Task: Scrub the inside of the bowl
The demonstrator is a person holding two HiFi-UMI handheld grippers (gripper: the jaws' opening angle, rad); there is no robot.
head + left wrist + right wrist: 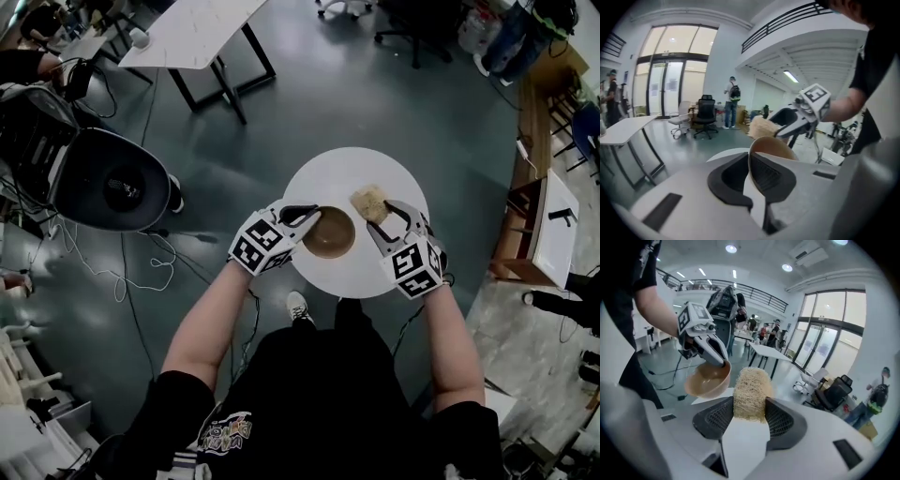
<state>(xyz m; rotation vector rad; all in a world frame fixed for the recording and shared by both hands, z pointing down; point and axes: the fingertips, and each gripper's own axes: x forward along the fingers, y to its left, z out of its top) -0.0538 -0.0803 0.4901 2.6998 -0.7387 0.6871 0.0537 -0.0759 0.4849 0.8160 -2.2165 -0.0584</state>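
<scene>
A brown bowl (328, 232) hangs just above the round white table (352, 272); my left gripper (309, 217) is shut on its left rim. In the left gripper view the thin rim (751, 161) runs between the two pads. A pale fibrous scrub sponge (369, 202) is pinched in my right gripper (382, 214), to the right of the bowl and outside it. The right gripper view shows the sponge (750, 394) upright between the jaws, with the bowl (707, 379) and the left gripper (723, 363) beyond it on the left.
A round dark device (111, 180) with cables stands on the floor at the left. A white desk (192, 33) is at the back and wooden furniture (534, 225) at the right. People (732, 101) and office chairs (705, 115) are farther off.
</scene>
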